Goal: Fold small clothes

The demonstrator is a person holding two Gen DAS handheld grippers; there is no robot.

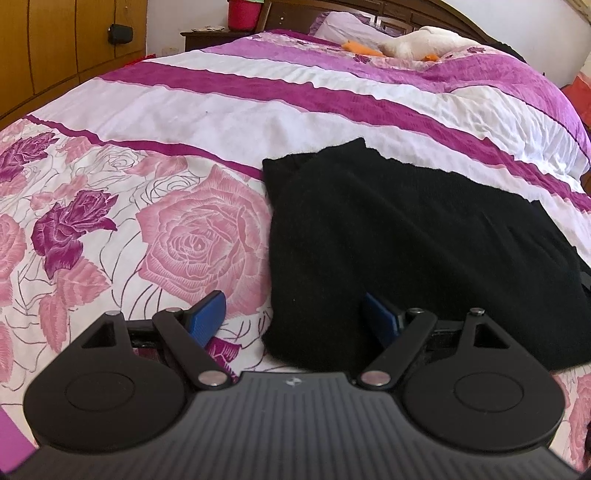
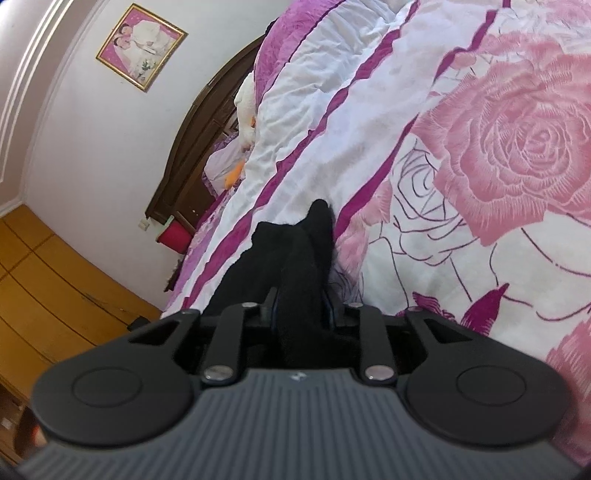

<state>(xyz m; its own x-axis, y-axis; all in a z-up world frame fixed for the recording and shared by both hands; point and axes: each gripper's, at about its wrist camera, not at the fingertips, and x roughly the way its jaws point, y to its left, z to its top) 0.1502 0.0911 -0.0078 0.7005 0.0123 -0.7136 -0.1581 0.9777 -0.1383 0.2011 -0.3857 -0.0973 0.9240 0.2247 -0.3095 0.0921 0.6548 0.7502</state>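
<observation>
Two tools in play: my right tool (image 2: 301, 310) is clamped on a bunched edge of the black garment (image 1: 406, 236) lying on the bed (image 1: 221, 107), so I'd lift slowly while my left tool (image 1: 295, 321), gaping empty astride its near-left edge, pins that side.

Left wrist view: close above the bed (image 1: 229, 107), angled down toward the headboard (image 1: 369, 7). Right wrist view: nearer level, rolled sideways, seemingly right against the black garment (image 2: 291, 258). Shared: garment, rose bedspread, headboard, white plush toy (image 2: 246, 99).
</observation>
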